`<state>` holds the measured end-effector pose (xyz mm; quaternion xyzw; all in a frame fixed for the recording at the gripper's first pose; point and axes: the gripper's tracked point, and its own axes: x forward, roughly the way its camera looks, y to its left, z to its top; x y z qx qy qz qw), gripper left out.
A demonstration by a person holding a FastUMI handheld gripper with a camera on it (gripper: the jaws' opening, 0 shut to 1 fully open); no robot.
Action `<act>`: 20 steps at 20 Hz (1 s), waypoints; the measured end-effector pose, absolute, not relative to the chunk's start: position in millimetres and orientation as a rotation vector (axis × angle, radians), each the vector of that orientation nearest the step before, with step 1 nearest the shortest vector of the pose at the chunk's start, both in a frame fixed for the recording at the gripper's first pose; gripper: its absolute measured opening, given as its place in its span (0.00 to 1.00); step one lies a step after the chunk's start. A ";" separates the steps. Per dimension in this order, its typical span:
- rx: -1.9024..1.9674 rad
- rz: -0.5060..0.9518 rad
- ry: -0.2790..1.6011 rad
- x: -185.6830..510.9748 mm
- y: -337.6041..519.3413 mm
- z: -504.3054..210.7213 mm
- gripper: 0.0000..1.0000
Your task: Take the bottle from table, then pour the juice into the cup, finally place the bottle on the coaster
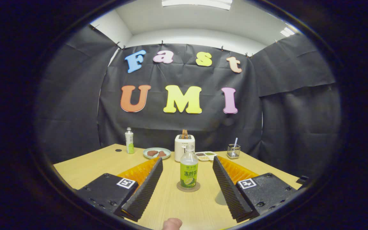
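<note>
My gripper [187,179] wide apart, holding nothing. Bottle [189,167] upright on coaster [188,187], centred between my fingers, not touching either. Cup [220,198] partly hidden behind right finger, on table [88,166].

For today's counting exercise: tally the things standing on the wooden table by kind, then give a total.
Bottles: 2, a clear green-labelled bottle on the round coaster between the open gripper fingers, a white-and-green bottle far back
Coaster: 1
Plate: 1
White toaster: 1
Divided snack dish: 1
Wire holder: 1
Total: 7
</note>
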<state>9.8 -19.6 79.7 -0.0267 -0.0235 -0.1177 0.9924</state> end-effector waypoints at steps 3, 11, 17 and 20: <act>-0.048 -0.183 -0.076 -10.0 -11.0 75.1 1.00; -0.059 -0.159 -0.071 -23.7 -2.0 48.8 1.00; -0.085 -0.155 -0.064 -20.4 6.2 38.3 1.00; -0.085 -0.136 -0.050 -18.5 10.8 30.3 1.00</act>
